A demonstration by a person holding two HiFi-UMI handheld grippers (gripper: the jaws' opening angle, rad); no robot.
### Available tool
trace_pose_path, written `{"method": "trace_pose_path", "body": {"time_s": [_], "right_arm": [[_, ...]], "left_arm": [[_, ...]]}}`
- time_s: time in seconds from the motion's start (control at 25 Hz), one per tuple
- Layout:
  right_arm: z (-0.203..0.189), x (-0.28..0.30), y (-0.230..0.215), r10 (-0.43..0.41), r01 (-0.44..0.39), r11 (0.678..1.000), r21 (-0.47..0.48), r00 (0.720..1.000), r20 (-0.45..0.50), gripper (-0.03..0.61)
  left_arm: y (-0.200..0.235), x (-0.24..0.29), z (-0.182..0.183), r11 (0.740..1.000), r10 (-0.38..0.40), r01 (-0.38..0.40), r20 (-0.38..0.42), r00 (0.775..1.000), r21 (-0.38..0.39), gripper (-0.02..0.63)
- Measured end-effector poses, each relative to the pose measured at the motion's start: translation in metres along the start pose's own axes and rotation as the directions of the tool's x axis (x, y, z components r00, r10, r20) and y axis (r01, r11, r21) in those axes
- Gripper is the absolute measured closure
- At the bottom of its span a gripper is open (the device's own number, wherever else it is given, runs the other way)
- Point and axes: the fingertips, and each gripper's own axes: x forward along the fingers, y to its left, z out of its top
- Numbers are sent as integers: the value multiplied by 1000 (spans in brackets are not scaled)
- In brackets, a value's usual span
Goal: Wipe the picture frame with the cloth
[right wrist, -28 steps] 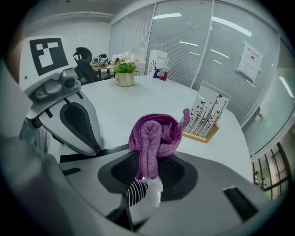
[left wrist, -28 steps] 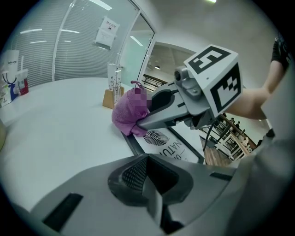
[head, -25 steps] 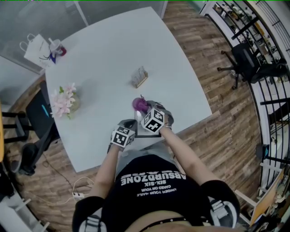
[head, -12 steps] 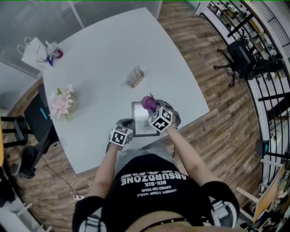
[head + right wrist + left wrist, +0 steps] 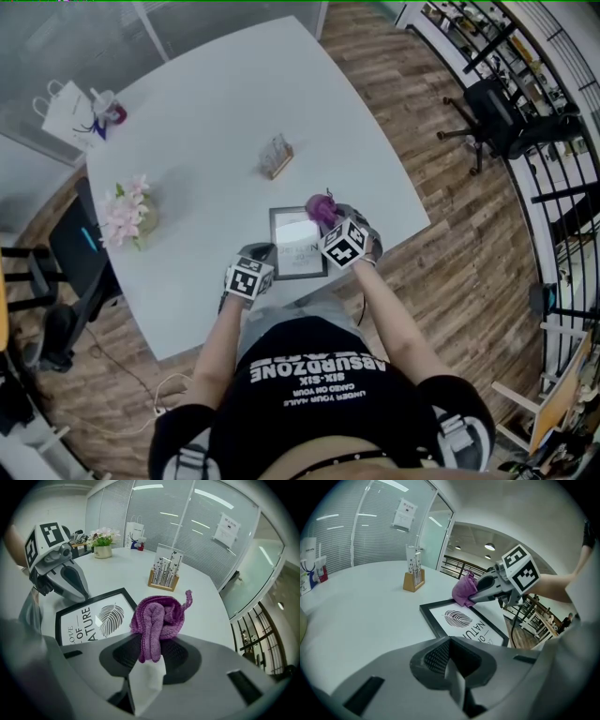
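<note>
Right jaws on cloth [image 5: 157, 618], frame [image 5: 295, 251] end-on

Both arms reach forward. The left gripper [image 5: 258, 253] has its jaws pressed together, holding nothing. The right gripper [image 5: 330, 220] pinches a cloth [image 5: 157, 616].

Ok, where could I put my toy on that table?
Bare table beyond the card holder, toward the far edge, and between the flowers and the picture frame. Crowded at the near edge: frame, left gripper, right gripper with cloth.
</note>
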Motion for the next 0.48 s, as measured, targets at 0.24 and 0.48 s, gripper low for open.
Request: {"method": "trace_pose_path", "body": {"time_s": [0.24,0.48], "right_arm": [[-2,-2,8,4,-4,1000,4,1000,3,448],[-9,-8,22,25,-25,1000,7,1000,2,448]], "left_arm": [[1,0,1,1000,12,-12,-9,1000,-3,598],[1,-1,1,1000,22,-22,-2,1000,-12,598]]}}
